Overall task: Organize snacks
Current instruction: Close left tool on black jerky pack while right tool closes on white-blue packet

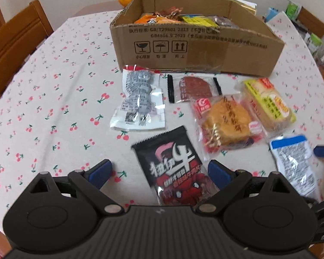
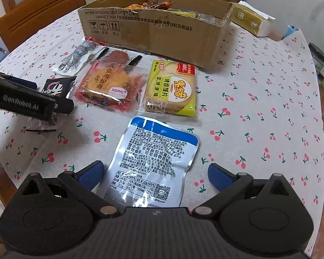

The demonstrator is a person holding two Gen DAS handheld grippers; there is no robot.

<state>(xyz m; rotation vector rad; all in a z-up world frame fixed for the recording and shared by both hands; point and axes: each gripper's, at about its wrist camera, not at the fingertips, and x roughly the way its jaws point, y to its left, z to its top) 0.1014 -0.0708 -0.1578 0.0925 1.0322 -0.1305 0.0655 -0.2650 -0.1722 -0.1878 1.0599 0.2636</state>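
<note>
- We hold our left gripper (image 1: 159,170) with its jaws wide apart, straddling the black beef-jerky packet (image 1: 175,166) on the table without pressing it.
- Our right gripper (image 2: 155,173) also stands spread, the blue-and-silver pouch (image 2: 150,161) lying between its fingers, untouched.
- Beyond lie the red pastry packet (image 2: 110,86) and the yellow toast packet (image 2: 172,90), side by side.
- Farther back sits the cardboard box (image 1: 194,49), snacks inside, on the cherry-print tablecloth (image 1: 54,108).

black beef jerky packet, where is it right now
The black beef jerky packet lies on the cherry tablecloth between the open left gripper fingers, in front of the pork floss cake packet.
</note>
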